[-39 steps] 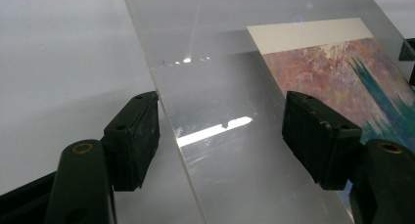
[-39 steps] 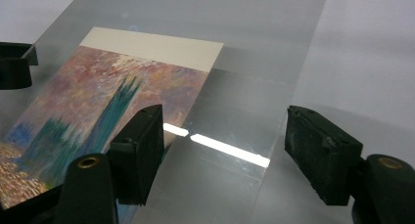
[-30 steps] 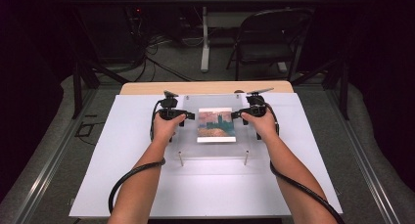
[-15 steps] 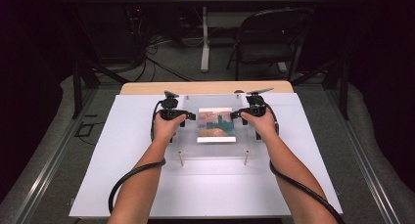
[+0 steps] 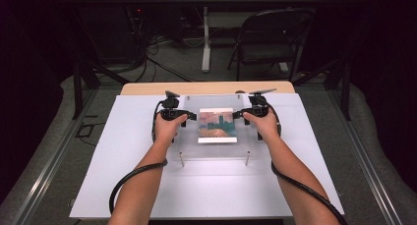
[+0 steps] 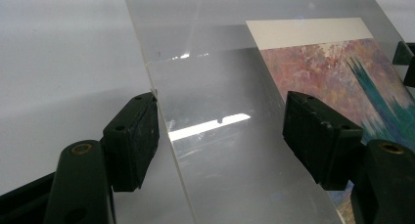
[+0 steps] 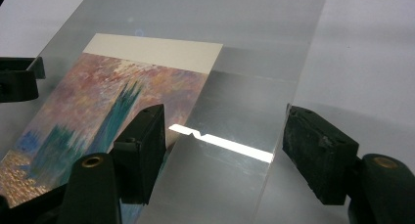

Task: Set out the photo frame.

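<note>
Little has shifted since the earlier frame except that the right gripper (image 5: 241, 114) jaws have just been closing slightly, both it and the left gripper (image 5: 193, 116) gaping astride the sheet's (image 5: 216, 151) side edges, ungripped, lifting left undone.

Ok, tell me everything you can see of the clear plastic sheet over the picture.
The clear plastic sheet is a flat, see-through rectangular panel, glossy with glare streaks. It lies level, raised on thin metal posts near its front corners above the white table. A painted picture shows through its middle, though whether they touch is unclear. The left gripper and right gripper each straddle a side edge, jaws open, pads not pressing; the right jaws have just been closing slightly.
</note>
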Action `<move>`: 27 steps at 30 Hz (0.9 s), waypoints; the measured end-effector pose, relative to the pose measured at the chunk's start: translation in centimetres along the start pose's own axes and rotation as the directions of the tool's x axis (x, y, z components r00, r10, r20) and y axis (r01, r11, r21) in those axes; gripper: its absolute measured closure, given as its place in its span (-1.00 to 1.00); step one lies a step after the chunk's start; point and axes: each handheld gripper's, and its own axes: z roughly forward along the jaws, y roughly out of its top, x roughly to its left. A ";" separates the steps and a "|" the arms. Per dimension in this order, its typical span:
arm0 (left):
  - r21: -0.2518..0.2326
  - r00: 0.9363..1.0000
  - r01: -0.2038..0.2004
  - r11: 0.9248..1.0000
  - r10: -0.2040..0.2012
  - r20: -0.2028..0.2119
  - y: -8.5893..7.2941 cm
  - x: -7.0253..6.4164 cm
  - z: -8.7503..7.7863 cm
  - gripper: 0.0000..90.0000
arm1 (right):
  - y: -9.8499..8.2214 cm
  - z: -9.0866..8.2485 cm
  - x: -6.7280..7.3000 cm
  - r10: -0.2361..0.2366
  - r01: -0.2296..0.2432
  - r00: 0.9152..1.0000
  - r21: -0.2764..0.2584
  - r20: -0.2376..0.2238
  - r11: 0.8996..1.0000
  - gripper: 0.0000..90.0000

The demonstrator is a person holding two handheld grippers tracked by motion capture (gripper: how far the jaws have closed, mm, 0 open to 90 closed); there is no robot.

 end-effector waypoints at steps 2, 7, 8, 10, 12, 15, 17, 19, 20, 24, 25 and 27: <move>-0.002 1.000 0.001 1.000 -0.001 0.001 0.0 0.0 0.0 -0.32 | 0.0 0.0 0.0 0.000 0.000 1.000 0.001 0.000 1.000 -0.28; 0.002 1.000 0.003 1.000 -0.003 -0.004 0.1 -0.1 -0.1 -0.30 | 0.1 -0.1 0.1 -0.001 0.001 1.000 0.006 0.003 1.000 -0.28; 0.002 1.000 0.004 1.000 -0.004 -0.005 0.1 -0.1 -0.1 -0.30 | 0.1 -0.1 0.1 0.000 0.000 1.000 0.006 0.003 1.000 -0.28; 0.001 1.000 0.007 1.000 -0.007 -0.007 0.1 -0.1 -0.1 -0.30 | 0.1 -0.1 0.2 0.003 -0.003 1.000 0.008 0.005 1.000 -0.28; -0.001 1.000 0.007 1.000 -0.007 -0.006 0.1 -0.1 -0.2 -0.30 | 0.1 -0.1 0.2 0.002 -0.002 1.000 0.008 0.007 1.000 -0.28; -0.001 1.000 0.011 1.000 -0.011 -0.007 0.1 -0.1 -0.4 -0.26 | 0.1 -0.2 0.3 -0.001 0.001 1.000 0.007 0.009 1.000 -0.29; -0.001 1.000 0.010 1.000 -0.010 -0.003 0.2 -0.1 -0.5 -0.25 | 0.2 -0.3 0.4 -0.008 0.008 1.000 0.005 0.009 1.000 -0.28; -0.004 1.000 0.014 1.000 -0.014 -0.002 0.2 -0.1 -0.5 -0.24 | 0.2 -0.4 0.4 -0.009 0.009 1.000 0.012 0.013 1.000 -0.29; -0.003 1.000 0.013 1.000 -0.013 -0.001 0.2 -0.2 -0.6 -0.24 | 0.2 -0.4 0.4 -0.008 0.008 1.000 0.008 0.012 1.000 -0.28; -0.004 1.000 0.005 1.000 -0.005 -0.005 0.3 -0.2 -0.9 -0.21 | 0.3 -0.7 0.6 -0.020 0.020 1.000 0.002 0.014 1.000 -0.28; -0.003 1.000 0.000 1.000 0.000 -0.003 0.3 -0.3 -1.0 -0.20 | 0.3 -0.8 0.7 -0.026 0.026 0.999 0.013 0.019 1.000 -0.28; -0.005 1.000 -0.001 1.000 0.001 -0.006 0.3 -0.4 -1.2 -0.20 | 0.3 -0.9 0.7 -0.030 0.030 0.999 0.003 0.016 1.000 -0.29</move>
